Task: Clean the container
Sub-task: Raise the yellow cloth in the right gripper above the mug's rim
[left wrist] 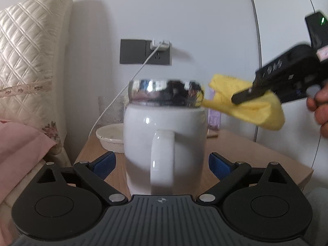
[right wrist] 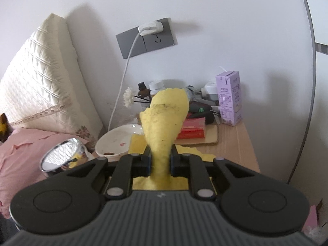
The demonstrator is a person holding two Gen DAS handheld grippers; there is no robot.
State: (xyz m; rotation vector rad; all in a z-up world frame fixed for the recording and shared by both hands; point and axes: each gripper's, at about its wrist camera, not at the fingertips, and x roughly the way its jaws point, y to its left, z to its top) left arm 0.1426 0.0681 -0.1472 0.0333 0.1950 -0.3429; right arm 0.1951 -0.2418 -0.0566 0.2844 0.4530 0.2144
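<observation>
A white mug [left wrist: 164, 143] with a shiny metal lid [left wrist: 166, 92] fills the middle of the left wrist view, handle toward the camera. My left gripper [left wrist: 162, 164] holds the mug between its blue pads, lifted above the bedside table. My right gripper [right wrist: 161, 162] is shut on a yellow cloth [right wrist: 164, 123]. In the left wrist view the cloth [left wrist: 246, 104] touches the lid's right edge, with the right gripper [left wrist: 246, 96] coming in from the right. The lid [right wrist: 63, 157] shows at the lower left of the right wrist view.
A wooden bedside table [right wrist: 235, 143] carries a dirty white bowl [right wrist: 116, 141], a purple carton [right wrist: 229, 100], red boxes [right wrist: 192, 129], bottles and small clutter. A white charger cable [right wrist: 123, 78] hangs from the wall socket [right wrist: 147, 37]. A cream pillow [left wrist: 30, 61] and pink bedding [right wrist: 30, 149] lie left.
</observation>
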